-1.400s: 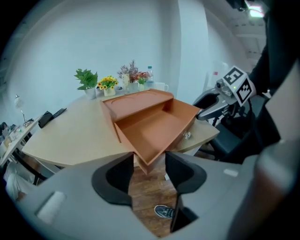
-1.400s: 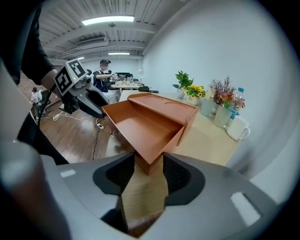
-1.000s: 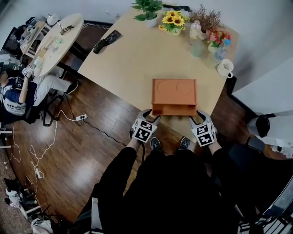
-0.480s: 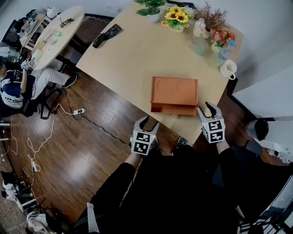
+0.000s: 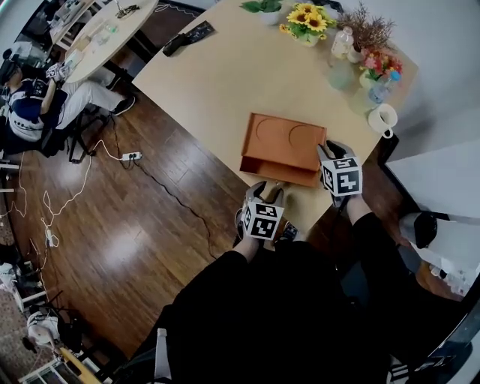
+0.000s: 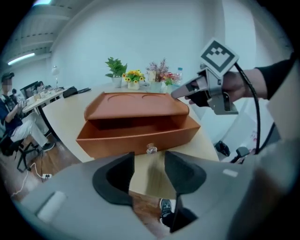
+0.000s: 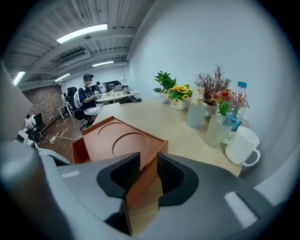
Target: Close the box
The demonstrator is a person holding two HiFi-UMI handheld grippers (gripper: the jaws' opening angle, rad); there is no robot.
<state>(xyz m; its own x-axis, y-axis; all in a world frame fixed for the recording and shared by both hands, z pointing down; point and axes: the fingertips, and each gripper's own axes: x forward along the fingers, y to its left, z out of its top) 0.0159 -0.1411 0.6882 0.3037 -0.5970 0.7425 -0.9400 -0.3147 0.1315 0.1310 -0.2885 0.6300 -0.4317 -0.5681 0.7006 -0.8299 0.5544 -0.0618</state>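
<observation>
An orange wooden box (image 5: 289, 137) sits near the front edge of the tan table (image 5: 225, 82), its drawer (image 6: 136, 136) pulled out toward me. The drawer's small clear knob (image 6: 151, 149) lies just ahead of my left gripper (image 6: 149, 164); its jaws are closing with nothing between the pads. My right gripper (image 7: 147, 171) is at the box's right side (image 5: 328, 150), its jaws closing. The box's right wall (image 7: 140, 178) stands between its pads and touches them. The left gripper view also shows the right gripper (image 6: 183, 93) against the box's right corner.
A white mug (image 5: 384, 118), glasses and a bottle (image 5: 341, 41), and flower pots (image 5: 309, 19) stand at the table's far right. A black object (image 5: 187, 37) lies at the far left edge. A person (image 5: 34, 105) sits at a round table to the left.
My left gripper has moved right to the middle of the drawer front. My right gripper has moved forward onto the box's right side. The camera view has shifted.
</observation>
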